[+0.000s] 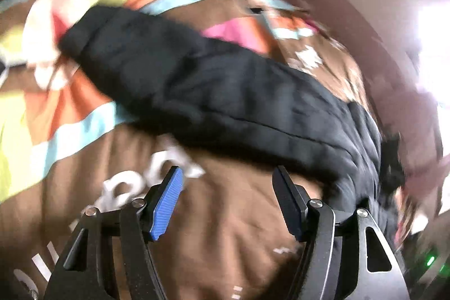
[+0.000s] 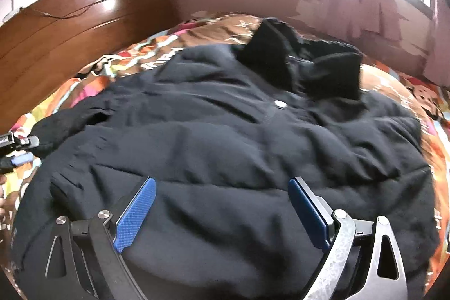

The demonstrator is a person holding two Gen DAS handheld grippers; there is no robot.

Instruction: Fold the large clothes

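Both tongs gape, gripping nothing — my left gripper (image 1: 227, 179) beside the black jacket's (image 2: 225, 137) sleeve (image 1: 197, 92), my right gripper (image 2: 222, 187) over its body on the bedspread (image 1: 225, 229). Folding looks unstarted — I'd pinch the sleeve next.

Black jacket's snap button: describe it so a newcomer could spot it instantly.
On the bed with the colourful cartoon bedspread lies a black padded jacket. Just below its dark collar, on the front placket, sits the snap button: small, round and pale, the jacket's only light spot.

Black jacket (image 2: 225, 148) covers the bedspread (image 2: 393, 80); wooden headboard (image 2: 70, 27) walls the left.
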